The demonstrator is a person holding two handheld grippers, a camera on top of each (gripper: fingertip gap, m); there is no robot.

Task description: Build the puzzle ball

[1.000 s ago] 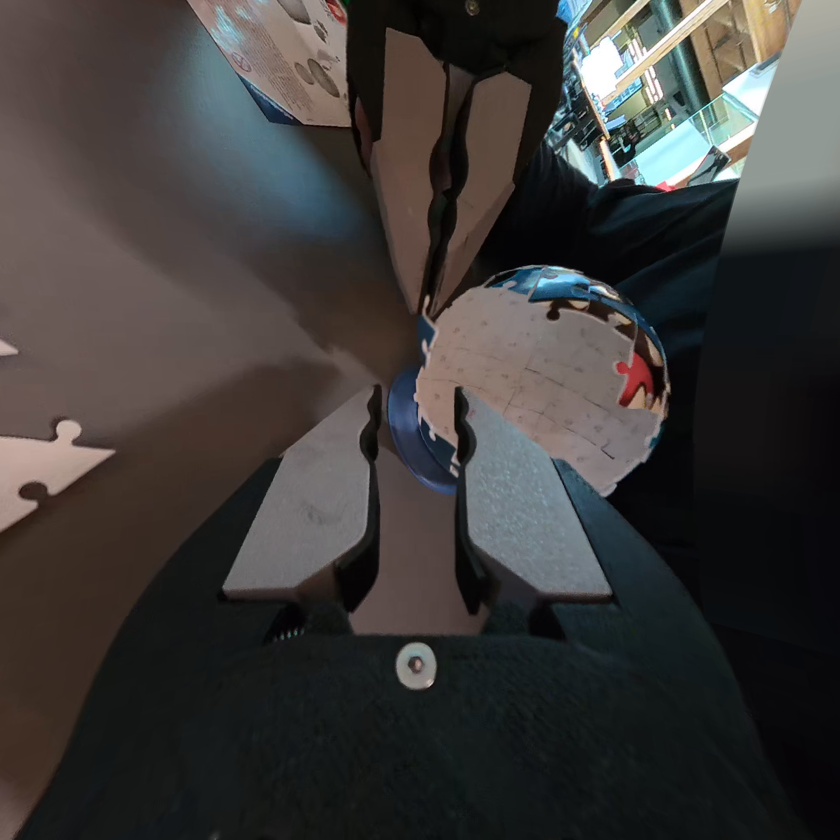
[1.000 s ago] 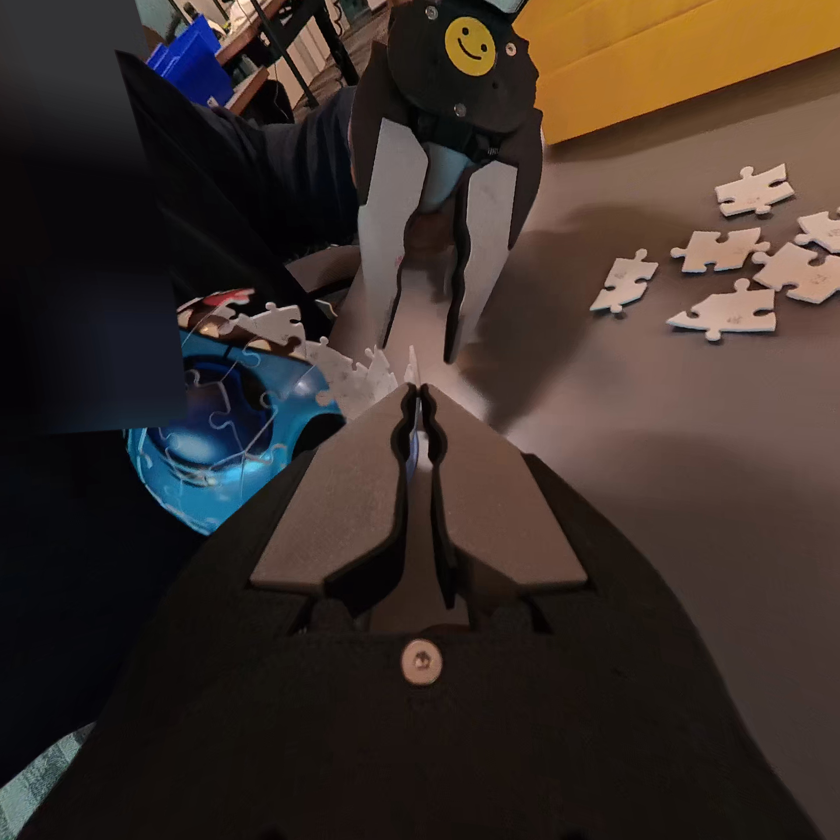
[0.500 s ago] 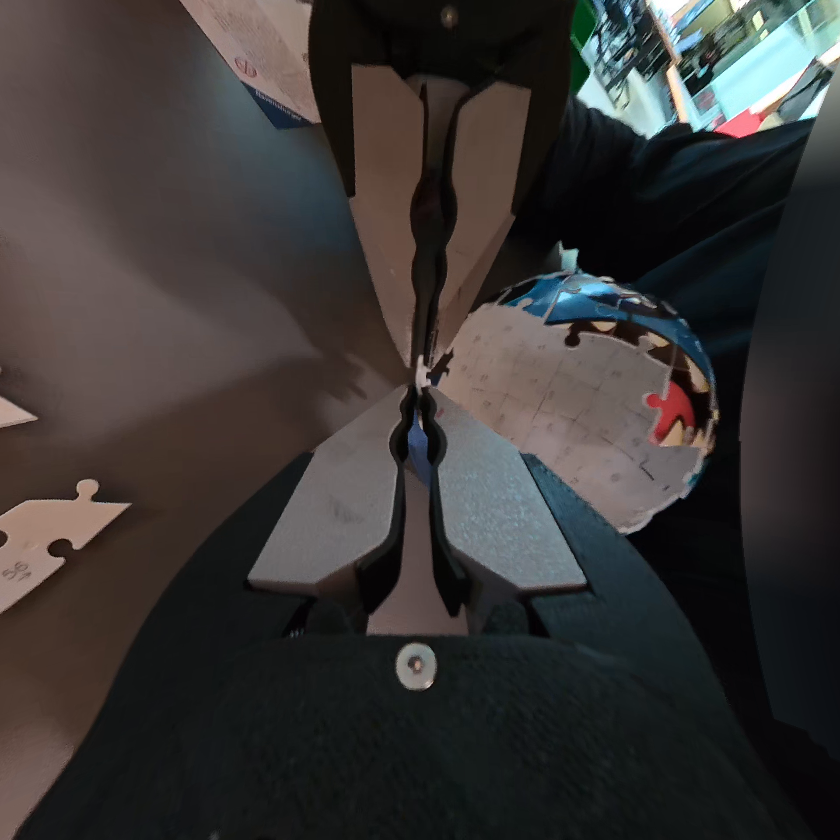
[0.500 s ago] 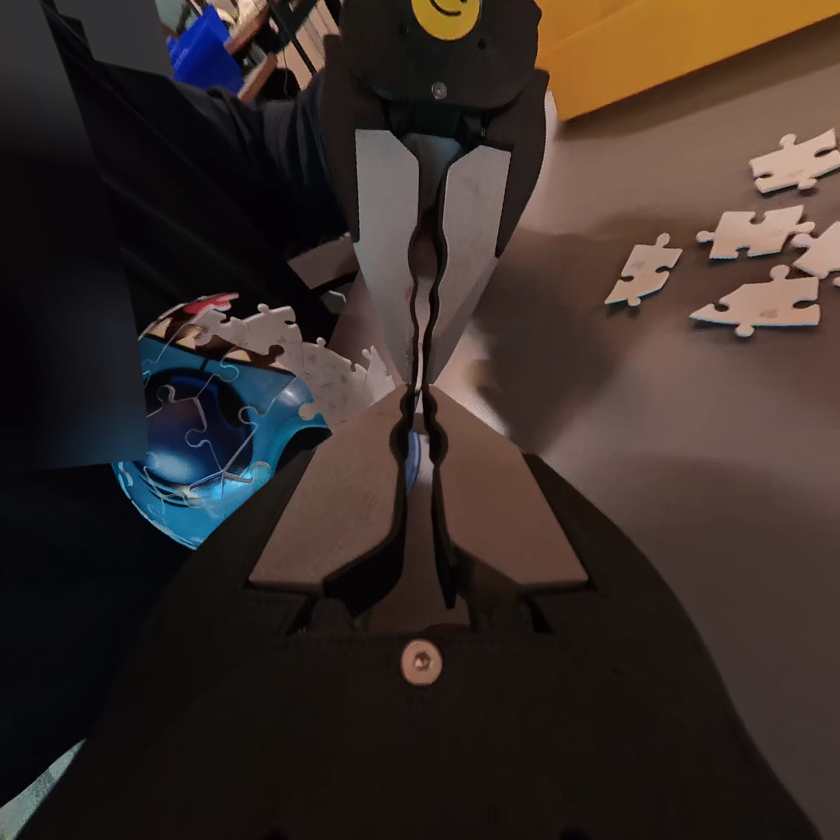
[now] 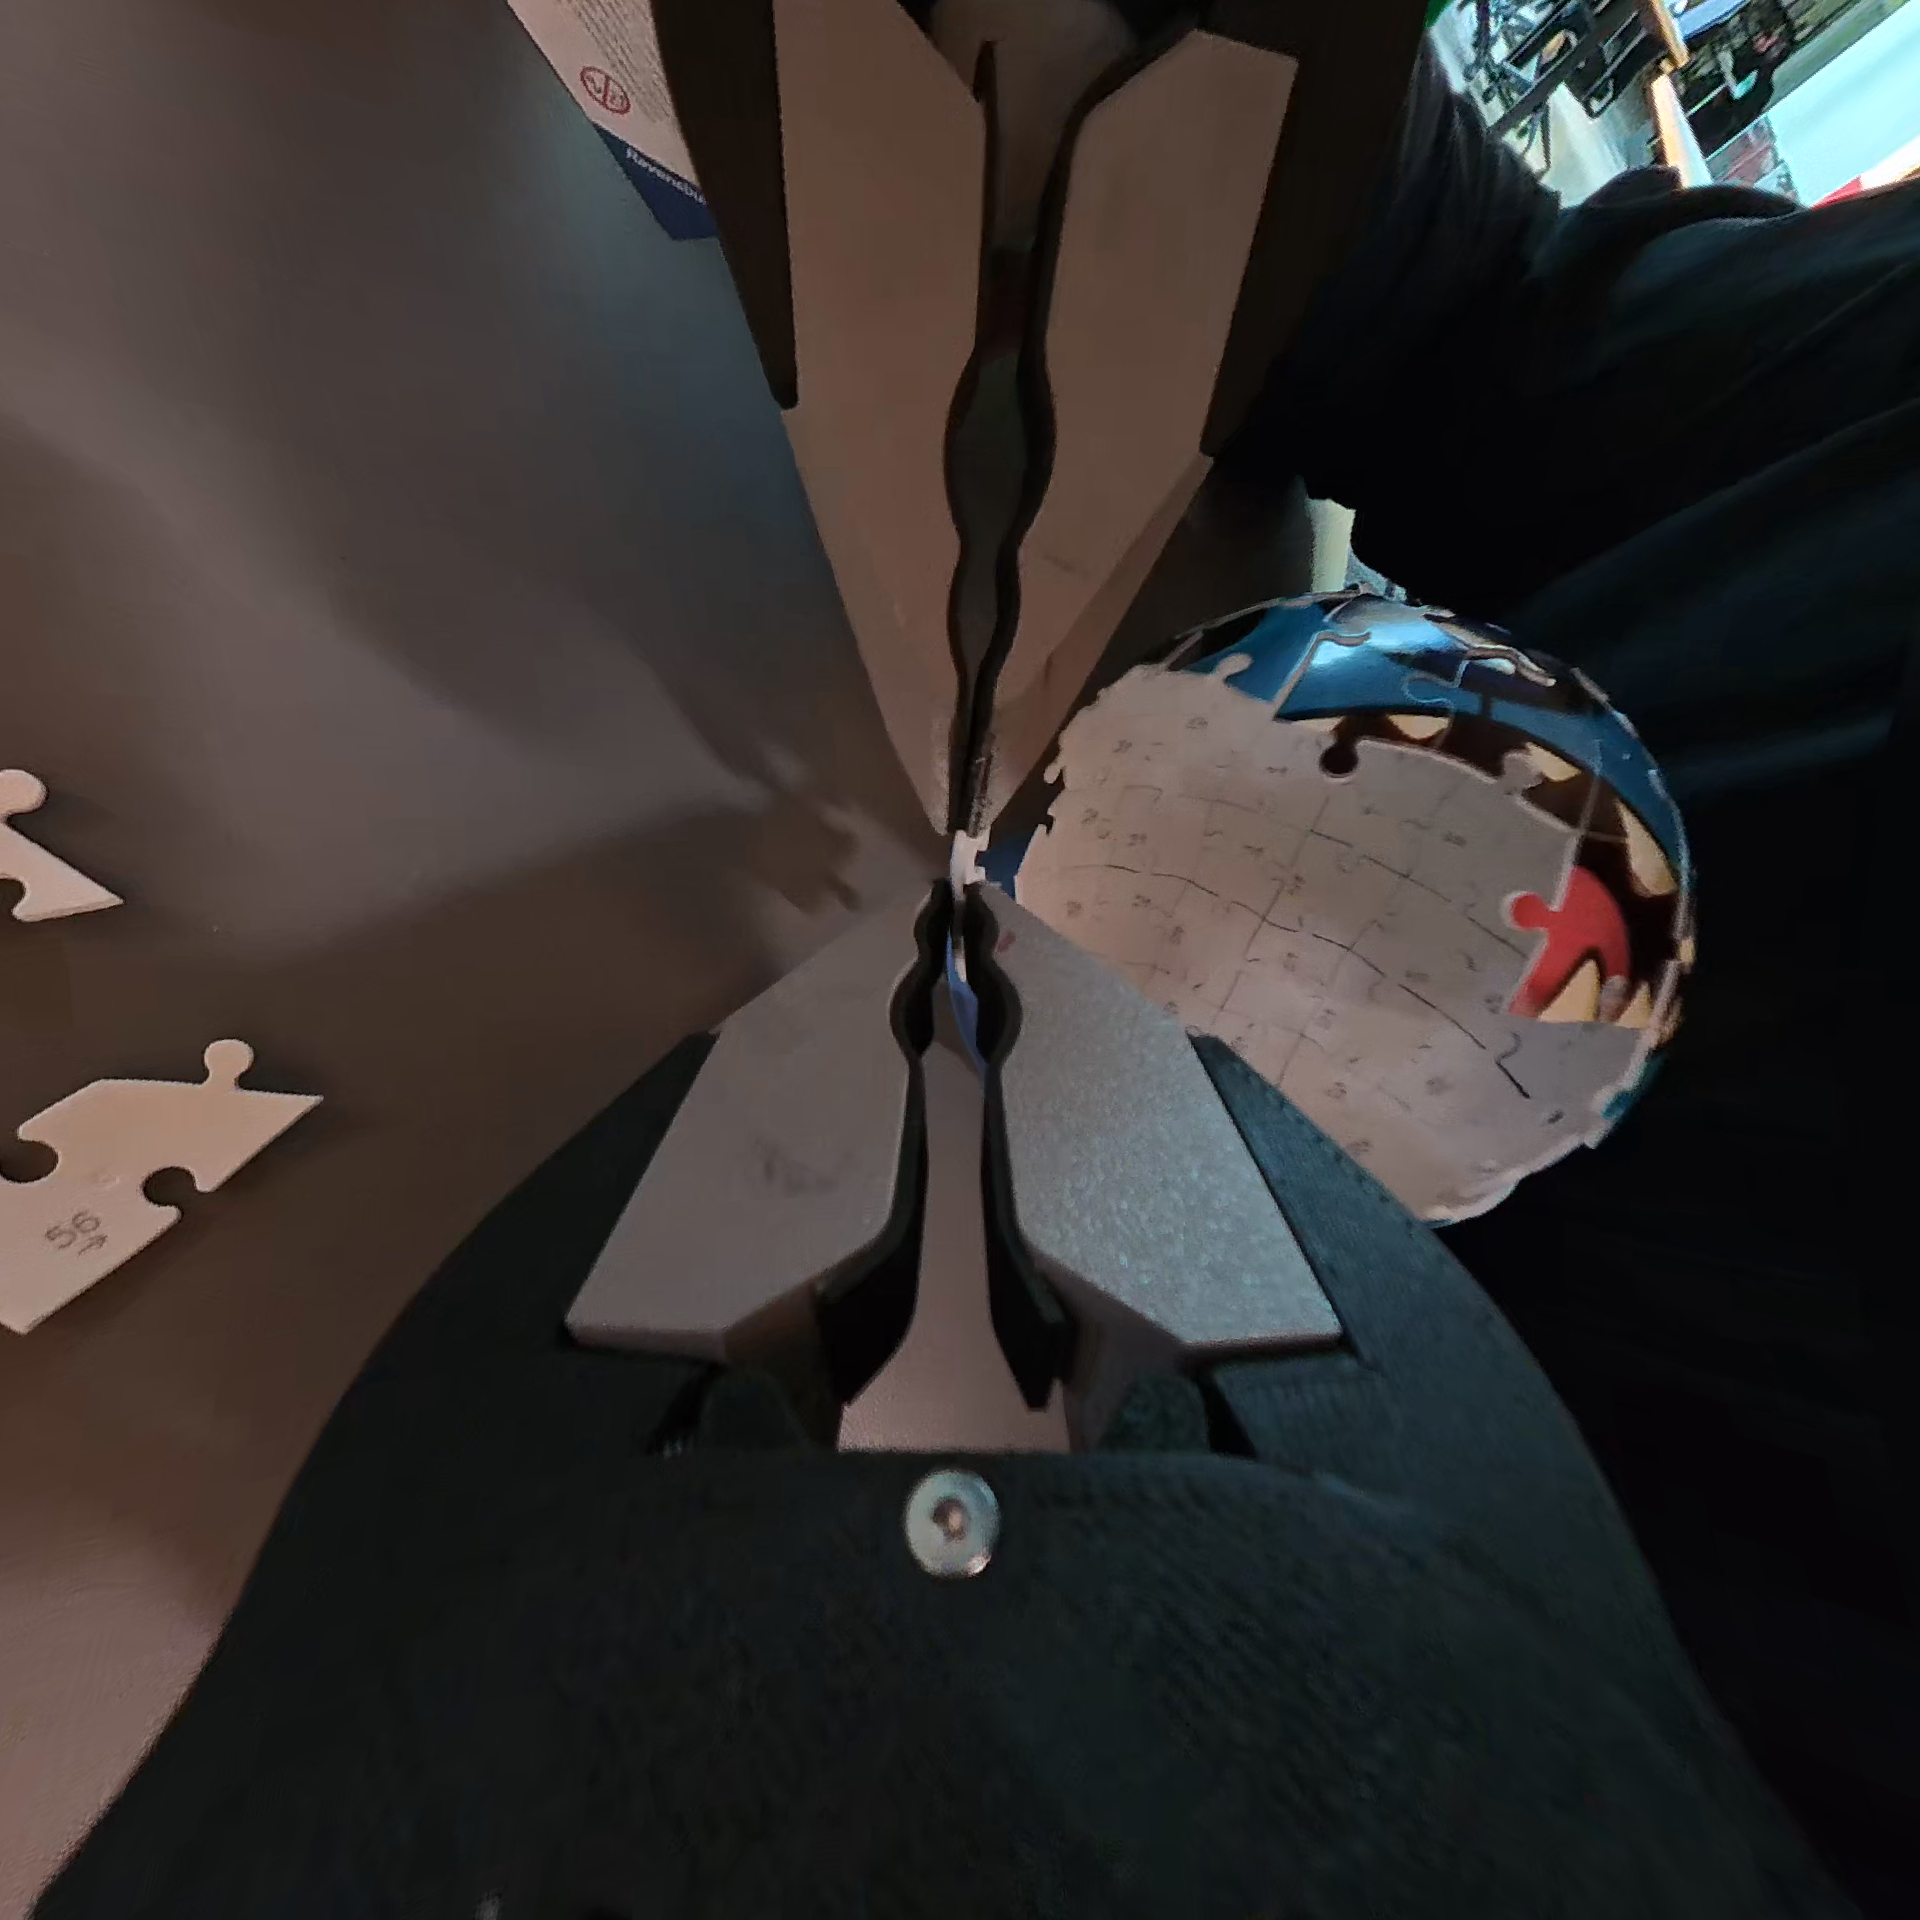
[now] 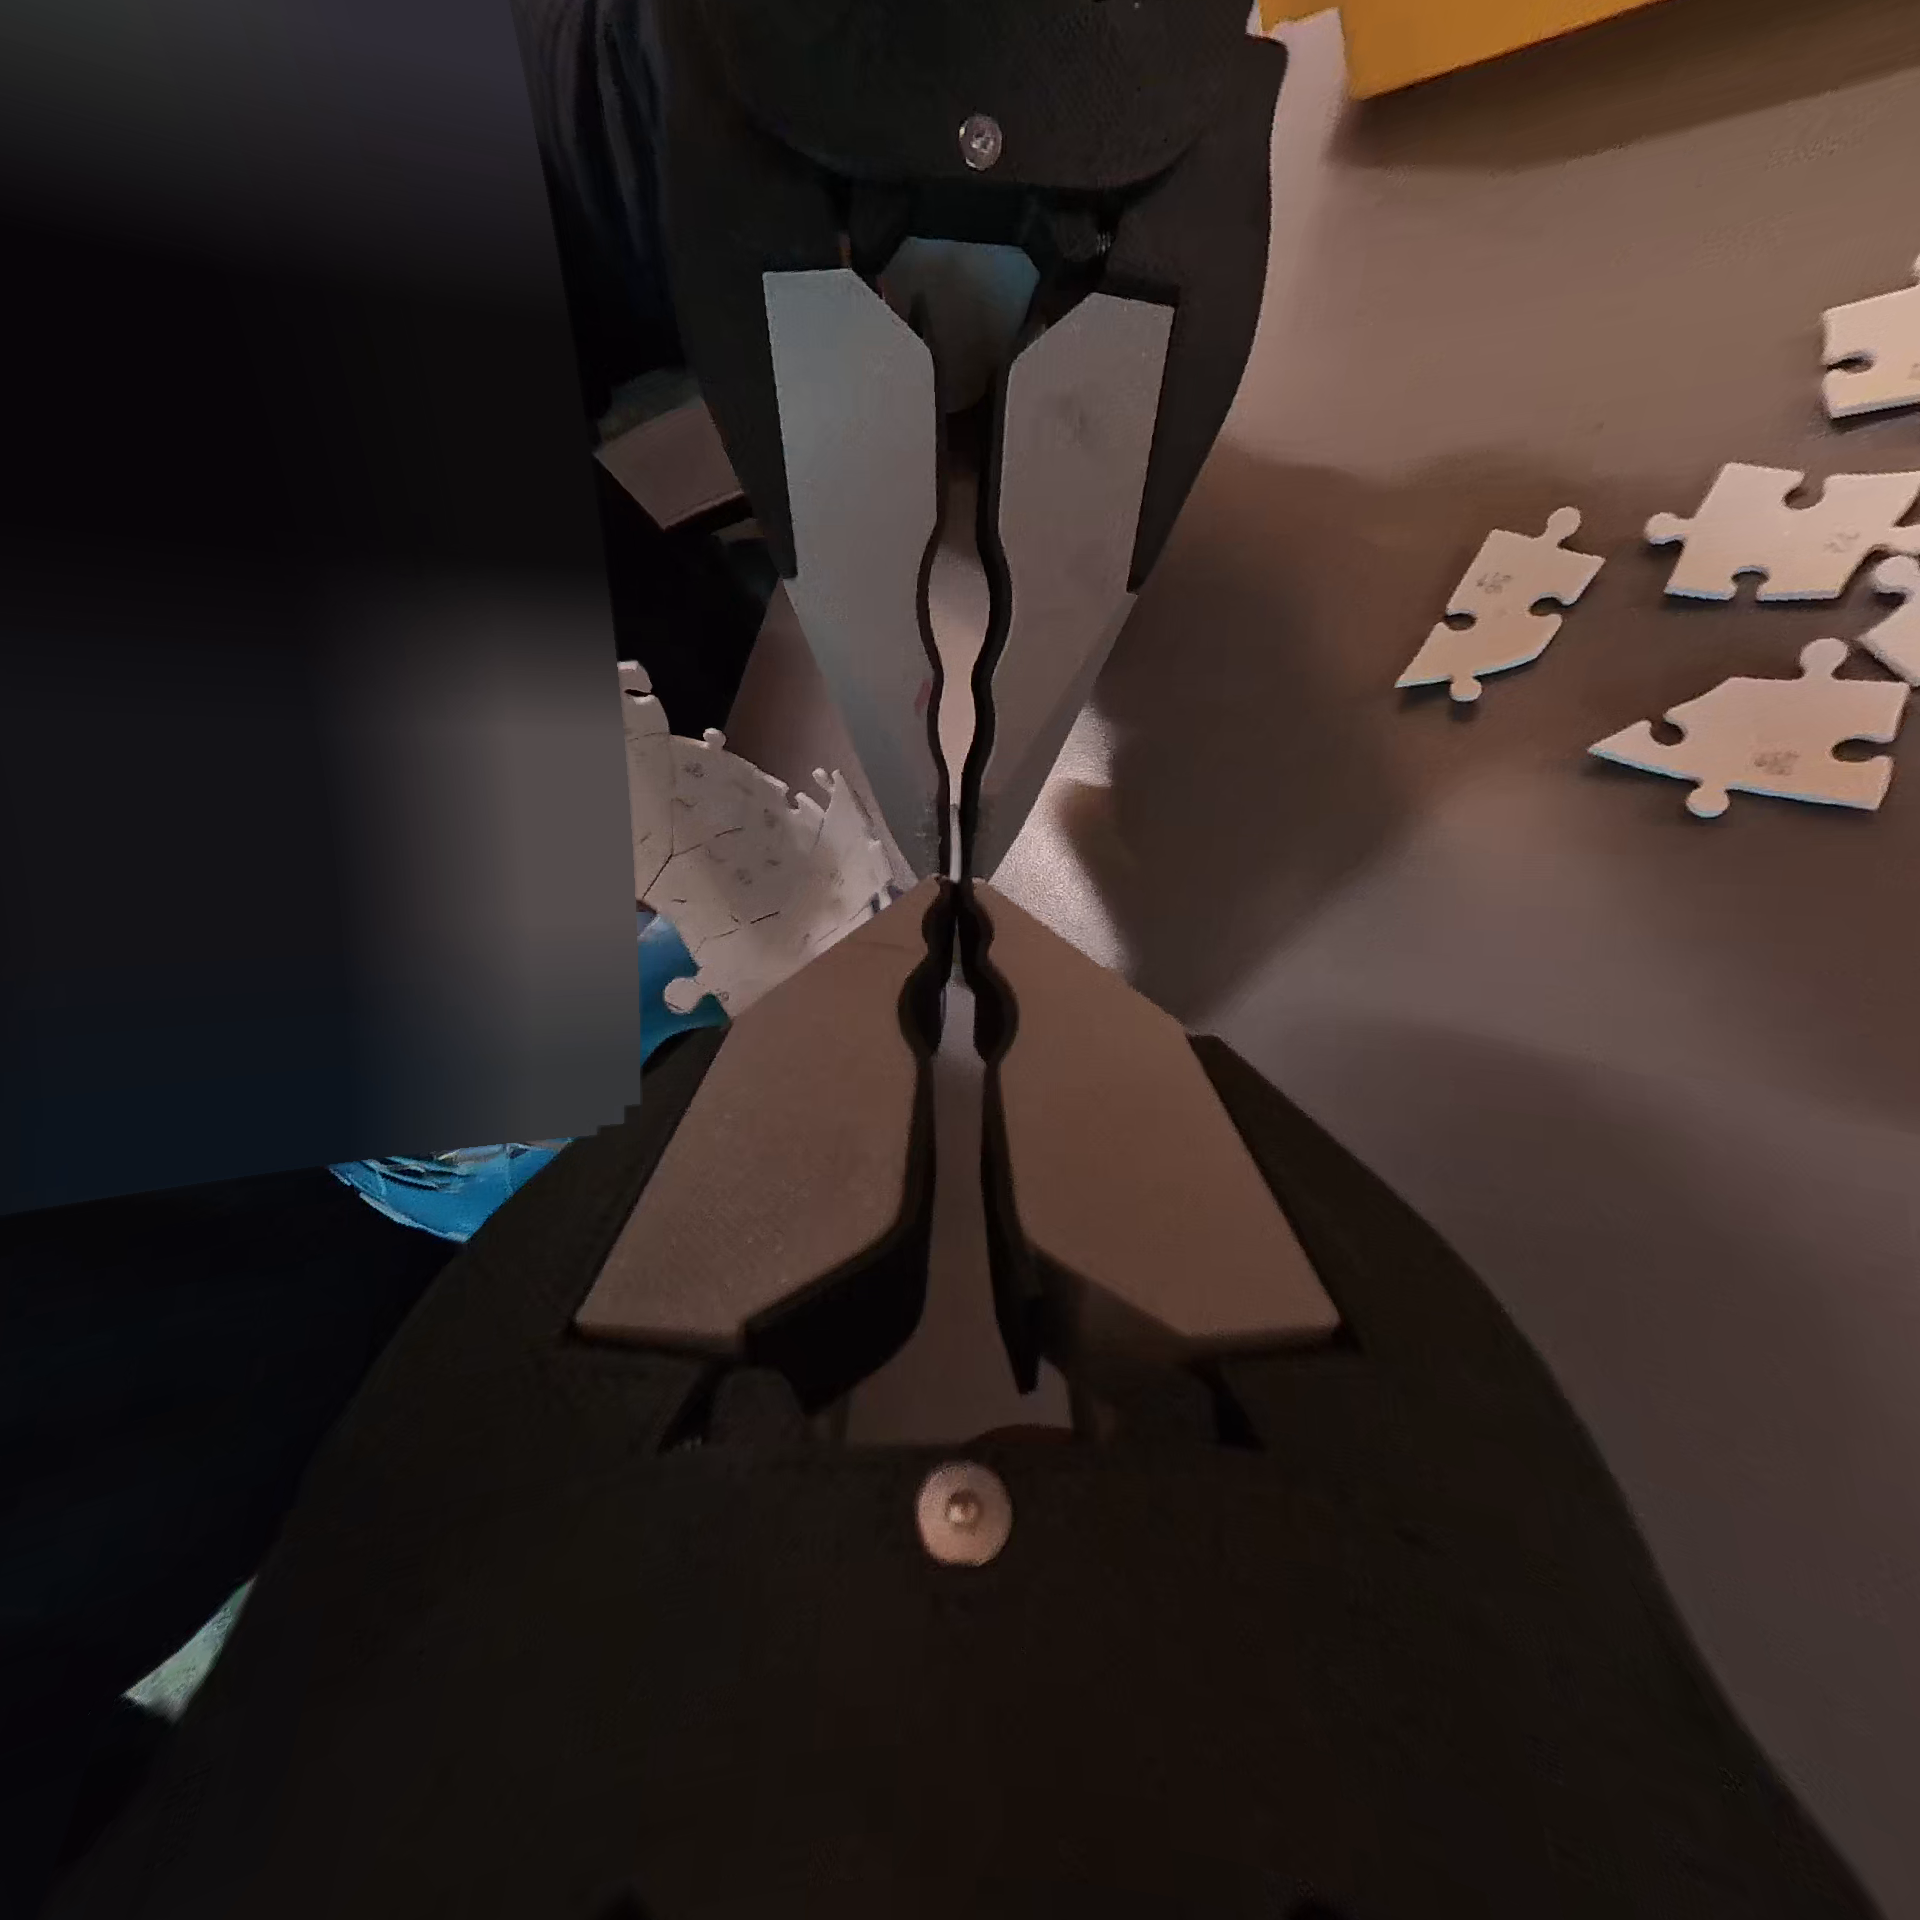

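Blue-edged puzzle ball (image 5: pixel 1340 914) rim clamped by both tip-to-tip tools, left tool (image 5: pixel 958 902), right tool (image 6: pixel 956 896); bare table (image 5: pixel 364 582) alongside.

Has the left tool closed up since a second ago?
Yes. The left tool has shut on the puzzle ball's edge, the fingers closing toward the fixed screw.

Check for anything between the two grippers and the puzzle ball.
Nothing visible. The left gripper and the right gripper meet tip to tip, both shut on the rim of the puzzle ball, with no gap.
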